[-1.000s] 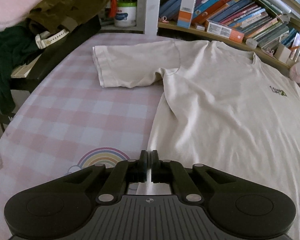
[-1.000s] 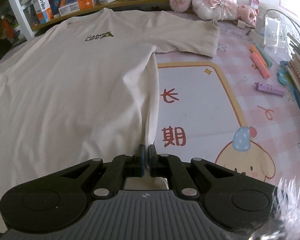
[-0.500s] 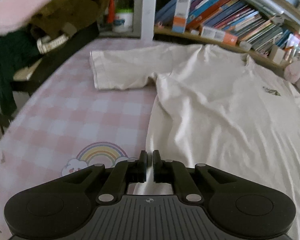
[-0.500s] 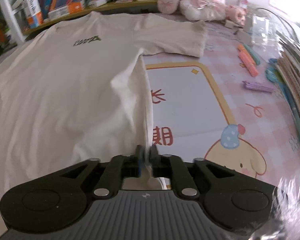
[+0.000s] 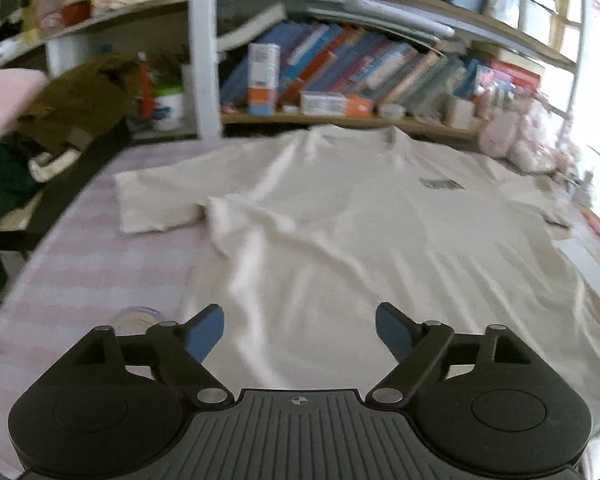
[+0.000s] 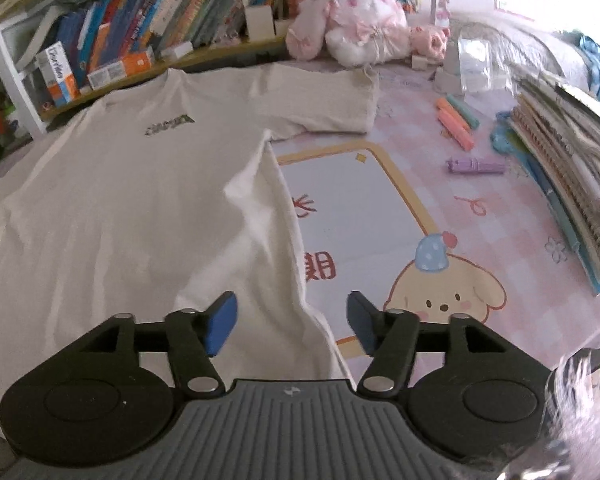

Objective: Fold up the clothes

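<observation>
A cream T-shirt (image 5: 360,236) with a small dark chest logo (image 6: 168,126) lies front up on the pink checked table cover, collar toward the bookshelf. Its body is rumpled with loose ridges. One short sleeve (image 5: 156,200) spreads left, the other sleeve (image 6: 328,100) right. My left gripper (image 5: 299,330) is open above the shirt's lower left part, nothing between its blue pads. My right gripper (image 6: 291,322) is open over the shirt's lower right edge (image 6: 296,264), holding nothing.
A bookshelf (image 5: 340,76) runs along the far side. Plush toys (image 6: 360,32) sit at the back right. Markers (image 6: 456,122) and a stack of notebooks (image 6: 572,160) lie on the right. Dark clothes (image 5: 72,104) pile up at the left. A cartoon mat (image 6: 380,216) lies beside the shirt.
Both grippers were shut on the shirt's bottom hem corners; both have opened and let go. The shirt has slackened into wrinkles and the views have tilted upward.
</observation>
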Available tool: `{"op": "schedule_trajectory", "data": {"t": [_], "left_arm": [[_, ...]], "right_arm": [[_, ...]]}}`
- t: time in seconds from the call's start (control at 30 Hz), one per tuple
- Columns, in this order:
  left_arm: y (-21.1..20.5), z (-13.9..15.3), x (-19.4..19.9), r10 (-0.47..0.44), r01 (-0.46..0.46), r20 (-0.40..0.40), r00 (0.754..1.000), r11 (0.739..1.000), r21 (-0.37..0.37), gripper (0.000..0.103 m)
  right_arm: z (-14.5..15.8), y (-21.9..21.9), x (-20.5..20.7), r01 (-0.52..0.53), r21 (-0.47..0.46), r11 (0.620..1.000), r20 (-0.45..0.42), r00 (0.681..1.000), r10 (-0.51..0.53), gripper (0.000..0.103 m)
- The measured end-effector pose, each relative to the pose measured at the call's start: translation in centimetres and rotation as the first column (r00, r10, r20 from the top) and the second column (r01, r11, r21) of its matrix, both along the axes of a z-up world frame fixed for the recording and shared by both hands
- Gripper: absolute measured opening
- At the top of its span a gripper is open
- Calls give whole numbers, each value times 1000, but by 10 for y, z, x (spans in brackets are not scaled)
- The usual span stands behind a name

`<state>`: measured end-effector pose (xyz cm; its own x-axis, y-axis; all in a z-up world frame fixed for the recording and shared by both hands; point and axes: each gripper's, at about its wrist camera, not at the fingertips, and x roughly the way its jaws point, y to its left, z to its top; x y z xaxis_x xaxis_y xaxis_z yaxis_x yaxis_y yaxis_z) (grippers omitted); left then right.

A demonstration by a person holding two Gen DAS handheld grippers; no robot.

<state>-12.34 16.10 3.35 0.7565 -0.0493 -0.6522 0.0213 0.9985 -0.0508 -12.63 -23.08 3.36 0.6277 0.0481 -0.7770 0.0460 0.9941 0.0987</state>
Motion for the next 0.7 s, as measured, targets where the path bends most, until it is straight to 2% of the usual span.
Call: {"op": "schedule_trajectory", "data": {"t": [0.13,0.23,0.43,0.7], "left_arm": [[-29,-5,5,-56,56,-40,998,998,-16,89],[-49,-8,5,-104,102,-56,993,994,-42,90],[-79,-11,5,-176,175,-72,982,984,-26,91],[-105,-15,17,-138,137,-110,984,990,-12,93]], "right_arm": [[8,7,-9,-20,-41,999,37,999,21,79],[11,6,-14,-12,-43,999,48,999,14,83],[6,-3,-10,36,-8,999,22,999,-36,84],[-1,-28,20,28,42,999,3,1000,-28,84]]}}
